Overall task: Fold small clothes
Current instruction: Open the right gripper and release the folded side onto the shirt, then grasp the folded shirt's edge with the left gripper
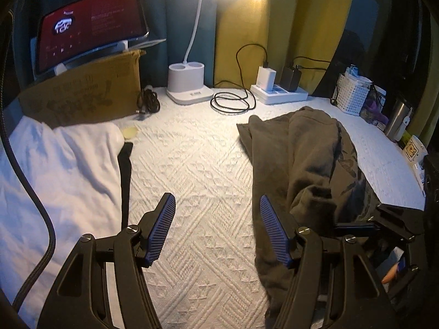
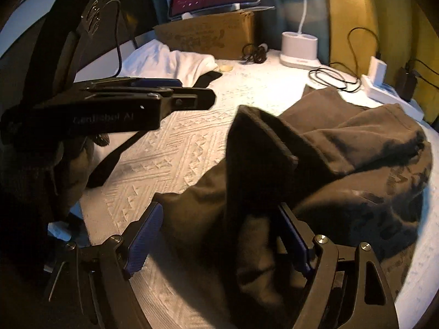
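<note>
The left gripper [image 1: 218, 230] is hovering over bare quilt [image 1: 197, 170], jaws apart, nothing between them. The right gripper [image 2: 216, 238] is standing wide apart, a fold of the brown garment [image 2: 343, 170] lying between the pads; no pad appears to be pressing it. The garment is lying bunched on the right of the quilt, with a white garment [image 1: 63, 170] at the left.

Risks, as judged:
- The loose fold is likely slumping, undoing the crease
- A closing jaw is risking pinching quilt along with cloth
- The cable [image 1: 233, 101] is lying near the garment's far edge and may snag
</note>
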The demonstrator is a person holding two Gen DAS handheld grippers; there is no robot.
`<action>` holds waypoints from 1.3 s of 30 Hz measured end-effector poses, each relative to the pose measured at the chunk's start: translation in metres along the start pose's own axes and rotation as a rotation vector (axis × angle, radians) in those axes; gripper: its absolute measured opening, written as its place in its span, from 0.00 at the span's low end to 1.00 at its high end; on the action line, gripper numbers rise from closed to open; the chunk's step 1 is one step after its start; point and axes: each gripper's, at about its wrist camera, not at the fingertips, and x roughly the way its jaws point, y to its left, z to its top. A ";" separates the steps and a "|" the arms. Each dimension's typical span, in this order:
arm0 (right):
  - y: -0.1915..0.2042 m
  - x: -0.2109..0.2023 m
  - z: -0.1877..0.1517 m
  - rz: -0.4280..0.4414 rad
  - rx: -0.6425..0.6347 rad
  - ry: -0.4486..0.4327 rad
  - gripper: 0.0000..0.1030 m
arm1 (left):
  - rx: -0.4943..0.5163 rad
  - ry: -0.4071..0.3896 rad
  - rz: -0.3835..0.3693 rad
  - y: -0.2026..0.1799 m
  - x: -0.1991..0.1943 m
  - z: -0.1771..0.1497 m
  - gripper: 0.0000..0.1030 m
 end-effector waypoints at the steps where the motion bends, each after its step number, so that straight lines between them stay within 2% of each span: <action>1: -0.004 -0.006 -0.001 -0.006 0.007 -0.012 0.81 | 0.008 -0.004 0.002 -0.003 -0.001 0.003 0.63; 9: -0.052 -0.049 -0.010 -0.087 0.109 -0.107 0.81 | 0.098 -0.017 -0.019 -0.043 0.000 0.028 0.63; 16: -0.108 -0.063 -0.034 -0.165 0.215 -0.125 0.81 | 0.205 0.007 -0.064 -0.097 0.023 0.047 0.63; 23: -0.165 -0.076 -0.050 -0.196 0.308 -0.147 0.81 | 0.311 0.046 -0.084 -0.149 0.050 0.062 0.63; 32: -0.224 -0.086 -0.069 -0.208 0.412 -0.172 0.81 | 0.445 0.117 -0.057 -0.192 0.094 0.077 0.63; 39: -0.253 -0.090 -0.075 -0.237 0.452 -0.186 0.81 | 0.526 0.161 -0.039 -0.214 0.130 0.083 0.63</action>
